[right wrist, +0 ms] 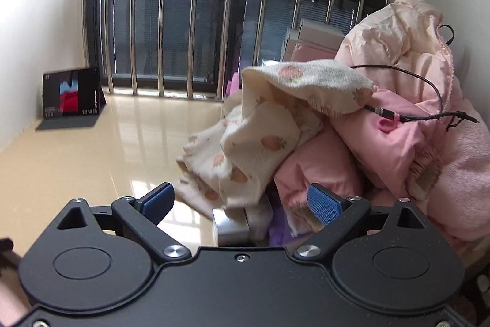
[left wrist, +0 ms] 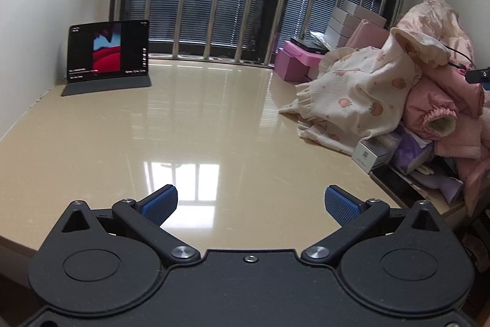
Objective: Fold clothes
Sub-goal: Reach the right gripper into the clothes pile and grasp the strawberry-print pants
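A cream garment with a strawberry print (left wrist: pixel 355 94) (right wrist: pixel 260 140) lies crumpled on a heap of pink clothes (left wrist: pixel 441 100) (right wrist: pixel 407 118) at the right of the glossy beige table (left wrist: pixel 171 124) (right wrist: pixel 92 143). My left gripper (left wrist: pixel 251 204) hangs open over bare tabletop near the front edge, well left of the heap, with nothing between its blue pads. My right gripper (right wrist: pixel 245 201) is open too, just short of the heap's near edge; the cream garment's ruffled hem lies a little ahead of its fingertips.
A tablet (left wrist: pixel 108 51) (right wrist: pixel 72 94) stands at the far left by the wall. Pink boxes (left wrist: pixel 295 60) and white boxes (left wrist: pixel 346 23) sit by the barred window. Small boxes (left wrist: pixel 372 155) (right wrist: pixel 232 222) lie under the heap. A black cable (right wrist: pixel 428 91) drapes over the clothes.
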`<state>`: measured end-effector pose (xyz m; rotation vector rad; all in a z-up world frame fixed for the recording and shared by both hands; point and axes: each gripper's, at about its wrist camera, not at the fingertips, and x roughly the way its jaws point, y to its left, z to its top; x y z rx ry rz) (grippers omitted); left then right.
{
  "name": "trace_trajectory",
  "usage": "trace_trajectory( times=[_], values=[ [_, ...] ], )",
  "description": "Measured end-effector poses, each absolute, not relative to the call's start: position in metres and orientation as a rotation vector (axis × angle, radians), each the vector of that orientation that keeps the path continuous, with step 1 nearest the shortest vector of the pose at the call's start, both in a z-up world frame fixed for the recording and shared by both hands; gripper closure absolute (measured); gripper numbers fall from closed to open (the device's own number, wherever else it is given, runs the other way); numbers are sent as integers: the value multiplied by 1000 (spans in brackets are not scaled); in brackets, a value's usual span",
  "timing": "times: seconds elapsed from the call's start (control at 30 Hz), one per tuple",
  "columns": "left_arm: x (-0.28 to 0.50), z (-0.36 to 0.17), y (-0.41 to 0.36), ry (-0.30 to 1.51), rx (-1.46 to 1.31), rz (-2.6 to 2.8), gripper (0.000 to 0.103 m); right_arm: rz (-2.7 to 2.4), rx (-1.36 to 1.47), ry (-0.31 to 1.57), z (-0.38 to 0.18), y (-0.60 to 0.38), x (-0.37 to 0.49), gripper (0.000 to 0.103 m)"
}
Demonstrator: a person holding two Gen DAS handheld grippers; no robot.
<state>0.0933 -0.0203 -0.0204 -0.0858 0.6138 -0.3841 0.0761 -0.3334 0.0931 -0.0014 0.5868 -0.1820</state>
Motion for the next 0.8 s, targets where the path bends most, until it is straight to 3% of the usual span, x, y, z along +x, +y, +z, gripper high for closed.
trace_trajectory(
  times=[0.23, 0.4, 0.8],
  values=[
    [114, -33, -58, 694, -117, -534, 0, -270, -118, 839, 86, -333, 36, 8],
    [124, -33, -68, 681, -119, -551, 0, -273, -213, 894, 101, -325, 40, 8],
    [166, -44, -52, 695, -138, -434, 0, -195, -526, 928, 125, -284, 198, 8]
  ],
)
